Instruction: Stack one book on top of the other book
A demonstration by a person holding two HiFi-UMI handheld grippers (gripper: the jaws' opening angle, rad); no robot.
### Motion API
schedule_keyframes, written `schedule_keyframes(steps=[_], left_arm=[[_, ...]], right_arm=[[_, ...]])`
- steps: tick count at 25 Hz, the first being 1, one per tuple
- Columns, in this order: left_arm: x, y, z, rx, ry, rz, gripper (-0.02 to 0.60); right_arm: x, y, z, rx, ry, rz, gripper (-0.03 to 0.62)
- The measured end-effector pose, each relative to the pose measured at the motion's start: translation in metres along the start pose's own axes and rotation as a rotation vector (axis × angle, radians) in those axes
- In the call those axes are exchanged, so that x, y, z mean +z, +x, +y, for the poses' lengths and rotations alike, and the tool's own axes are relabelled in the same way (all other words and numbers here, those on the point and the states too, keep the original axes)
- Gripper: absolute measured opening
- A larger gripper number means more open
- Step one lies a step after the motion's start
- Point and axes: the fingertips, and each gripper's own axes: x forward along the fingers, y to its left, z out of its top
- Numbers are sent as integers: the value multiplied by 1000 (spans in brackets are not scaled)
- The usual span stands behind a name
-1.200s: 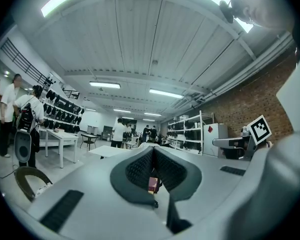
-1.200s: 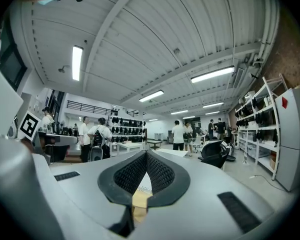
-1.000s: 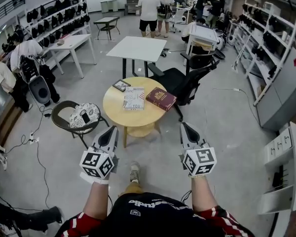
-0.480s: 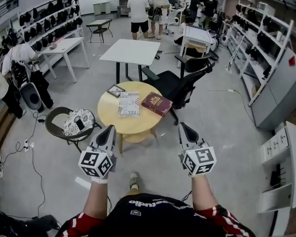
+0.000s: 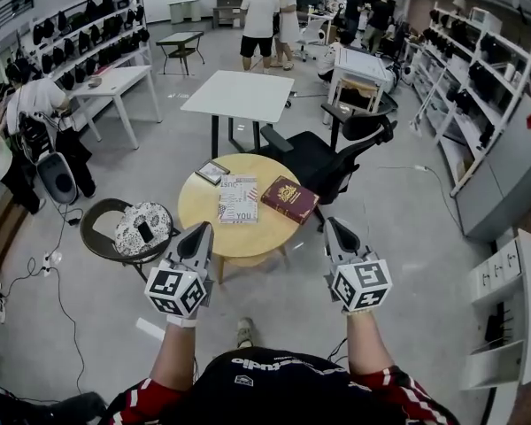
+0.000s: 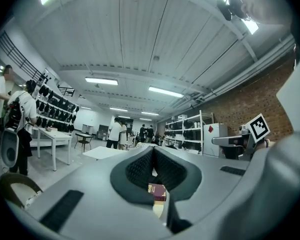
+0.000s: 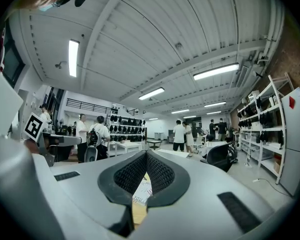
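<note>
Two books lie side by side on the round wooden table [image 5: 248, 237]: a white patterned book [image 5: 237, 198] on the left and a maroon book [image 5: 289, 199] on the right. Both grippers hover level in front of the table, short of its near edge. My left gripper [image 5: 203, 228] is shut and empty; between its jaw bases the left gripper view shows the maroon book [image 6: 157, 191]. My right gripper [image 5: 330, 223] is also shut and empty; in the right gripper view the white book [image 7: 141, 191] shows through the same gap.
A small dark framed item [image 5: 211, 172] lies on the table's far left. A black office chair [image 5: 336, 153] stands behind the table, and a round chair with a patterned cushion [image 5: 134, 227] to its left. Further back are a white square table [image 5: 239, 96], standing people [image 5: 270, 16] and shelving [image 5: 487, 87].
Both grippers have come forward together toward the round table, still shut and empty. The table sits a little nearer in the head view. The books have not moved.
</note>
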Motion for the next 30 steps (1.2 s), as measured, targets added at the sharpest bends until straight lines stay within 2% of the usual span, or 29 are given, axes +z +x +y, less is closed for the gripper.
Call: schedule_keyframes(steps=[12,30], left_arm=[[15,58,82,5,-11,-11,17],[14,125,172,-3,-33,-11,17]], right_arm=[[16,98,8,20,11,-6,28],[16,206,12,19,2,36,29]])
